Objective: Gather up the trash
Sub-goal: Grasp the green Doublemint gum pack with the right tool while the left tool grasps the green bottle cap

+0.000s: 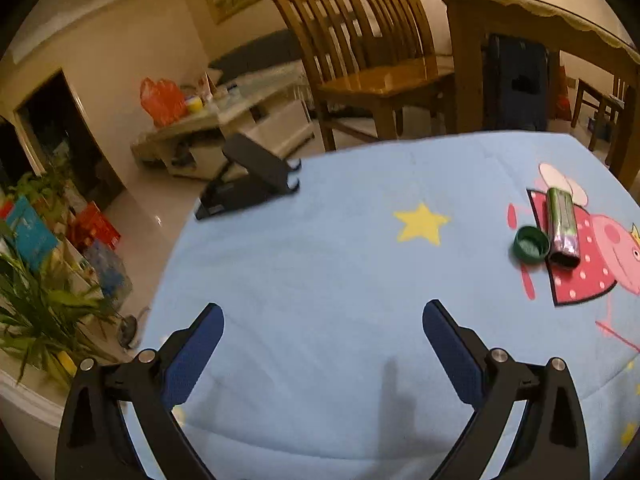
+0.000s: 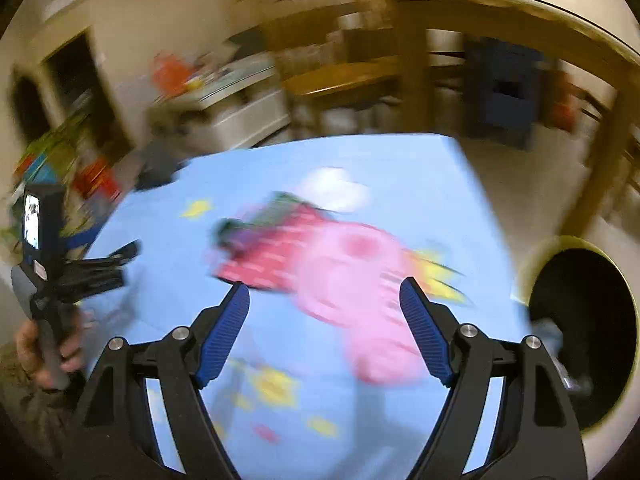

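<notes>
Blur smears right view: cap (image 1: 531, 243) & wrapper (image 1: 563, 227) unclear there; left gripper (image 1: 323, 316), right gripper (image 2: 325, 294) both agape, empty.

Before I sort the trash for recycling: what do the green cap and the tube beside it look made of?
Green cap: probably moulded plastic, matte, with a ridged rim. Tube: seems foil or glossy plastic wrap, given the shiny green-purple glare; uncertain.

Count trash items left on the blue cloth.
2: a green cap and a foil wrapper, touching, on the pig print at the cloth's right side. The right wrist view is too blurred to rule out more.
</notes>
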